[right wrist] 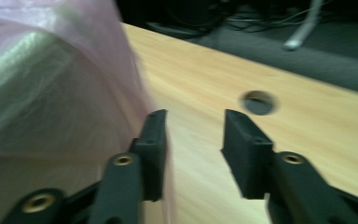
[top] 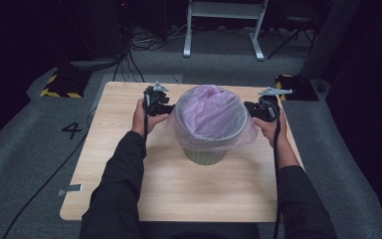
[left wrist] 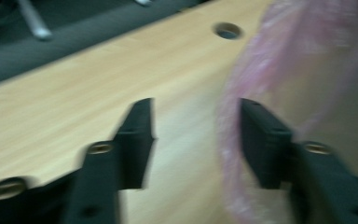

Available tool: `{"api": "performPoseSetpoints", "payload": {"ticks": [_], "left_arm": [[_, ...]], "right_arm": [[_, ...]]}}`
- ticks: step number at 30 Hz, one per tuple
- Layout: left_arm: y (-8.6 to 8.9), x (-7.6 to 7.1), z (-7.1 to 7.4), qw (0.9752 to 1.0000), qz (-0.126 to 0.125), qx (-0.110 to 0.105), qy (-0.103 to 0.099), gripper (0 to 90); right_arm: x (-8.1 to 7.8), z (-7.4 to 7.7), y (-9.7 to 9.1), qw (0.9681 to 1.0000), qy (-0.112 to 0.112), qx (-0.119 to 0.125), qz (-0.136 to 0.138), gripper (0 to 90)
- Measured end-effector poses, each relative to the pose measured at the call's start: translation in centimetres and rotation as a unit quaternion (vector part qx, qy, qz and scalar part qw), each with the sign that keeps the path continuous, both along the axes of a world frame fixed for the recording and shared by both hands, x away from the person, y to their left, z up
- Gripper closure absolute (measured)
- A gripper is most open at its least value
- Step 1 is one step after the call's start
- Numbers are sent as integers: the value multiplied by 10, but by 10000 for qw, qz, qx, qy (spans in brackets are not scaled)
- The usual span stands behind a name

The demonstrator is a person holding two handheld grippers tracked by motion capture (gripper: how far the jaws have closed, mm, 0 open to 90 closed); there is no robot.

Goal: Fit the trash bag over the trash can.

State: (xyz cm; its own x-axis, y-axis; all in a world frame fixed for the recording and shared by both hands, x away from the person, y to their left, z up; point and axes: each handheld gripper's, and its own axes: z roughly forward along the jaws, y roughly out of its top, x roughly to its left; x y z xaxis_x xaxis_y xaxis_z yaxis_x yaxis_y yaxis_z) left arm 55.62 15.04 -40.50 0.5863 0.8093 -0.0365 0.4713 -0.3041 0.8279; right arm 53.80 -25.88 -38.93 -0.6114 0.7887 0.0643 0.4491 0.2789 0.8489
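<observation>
A bin (top: 206,144) stands near the middle of the counter (top: 129,199), with a bag (top: 209,117) in it and folded over its rim. The left gripper (top: 165,108) sits just left of it, the right gripper (top: 252,108) just right.

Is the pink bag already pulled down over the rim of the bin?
Yes: in the high view the pink bag lines the bin and its edge hangs folded down outside the rim all around.

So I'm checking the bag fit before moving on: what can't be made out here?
- High view: the bin lower wall, draped by the pink bag.
- Left gripper view: bag edge by the left hand-held gripper, motion-blurred; contact unclear.
- Right gripper view: bag by the right hand-held gripper, blurred.
</observation>
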Motion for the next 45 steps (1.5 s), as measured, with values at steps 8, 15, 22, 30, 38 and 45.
{"api": "performPoseSetpoints", "payload": {"ticks": [8,15,22,30,38,45], "left_arm": [[25,-25,43,9989,2,104,-464,215],[36,-68,48,9965,-460,95,-692,192],[20,-117,25,9899,-1234,111,-686,160],[-9,-138,2,9857,-1540,400,-563,157],[-24,-128,-7,9823,-1514,784,-776,480],[-17,-131,-5,9788,-1671,772,-901,899]], "right_arm": [[-19,28,-14,9971,-412,-633,-61,430],[-52,40,-31,9958,-587,-615,339,386],[-94,35,-42,9914,-735,-529,945,293],[-123,18,-17,9781,-1040,-1268,1279,297],[-118,-4,9,9655,-1664,-1899,636,657],[-122,-13,-4,9714,-1705,-1420,843,900]]}}
